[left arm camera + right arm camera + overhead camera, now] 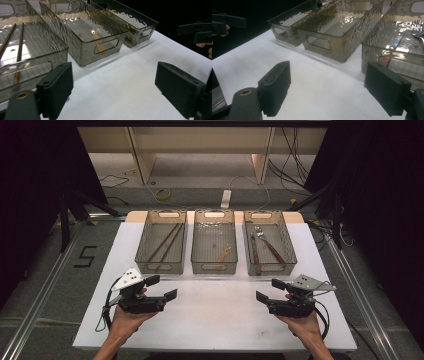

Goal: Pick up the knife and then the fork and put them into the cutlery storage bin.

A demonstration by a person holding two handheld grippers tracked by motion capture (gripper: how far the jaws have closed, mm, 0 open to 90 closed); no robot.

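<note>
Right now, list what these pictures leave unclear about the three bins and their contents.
- Middle bin: a wooden utensil lies inside; in the high view it is too small to identify, and in the gripper views the rippled wall blurs it.
- Right bin: the fork is cut off by the right gripper view's edge.
- Left bin: the chopsticks' near ends blur behind the wall in the left gripper view.

Lab recording bay; black curtains (40, 175), floor cables (295, 175) (taped "5" (85, 256))

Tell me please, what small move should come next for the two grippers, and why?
Probably none beyond resting: the left gripper and right gripper both hang open and empty over bare table, while chopsticks, spoon and fork lie sorted in separate bins.
</note>
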